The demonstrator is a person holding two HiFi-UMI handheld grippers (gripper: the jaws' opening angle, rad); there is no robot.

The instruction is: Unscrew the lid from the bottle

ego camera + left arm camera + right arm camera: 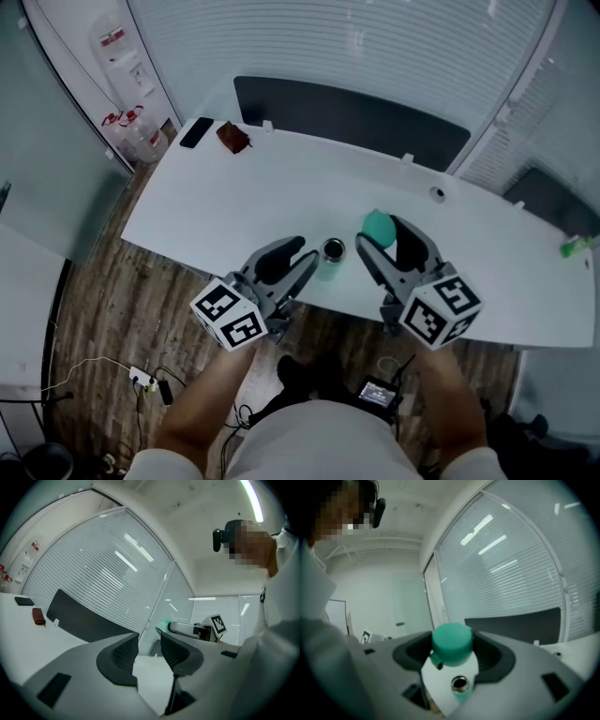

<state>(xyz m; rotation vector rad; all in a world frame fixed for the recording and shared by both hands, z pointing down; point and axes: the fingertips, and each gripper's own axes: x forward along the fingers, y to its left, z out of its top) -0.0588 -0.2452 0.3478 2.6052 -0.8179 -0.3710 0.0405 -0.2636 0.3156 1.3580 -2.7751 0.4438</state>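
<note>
The bottle (331, 255) stood upright on the white worktop (469, 253), near its front edge, with its mouth open and bare. In the head view we saw it between the two tongs, just beside the tip of the left tongs (298, 262); whether they touched it we could not tell from there. In the left gripper view those jaws stood apart with nothing between them, only the worktop and the blinds beyond.

The teal lid (451, 641) was off the bottle and clamped between the pads of the right tongs (380, 234), which were closed on its sides. In the right gripper view the lid sat clear of the bottle, whose dark open mouth showed lower in the picture, between the jaws.

Well apart, at the far left corner of the worktop, lay a black phone (196, 131) with a small brown object (232, 137) just beside it.
</note>
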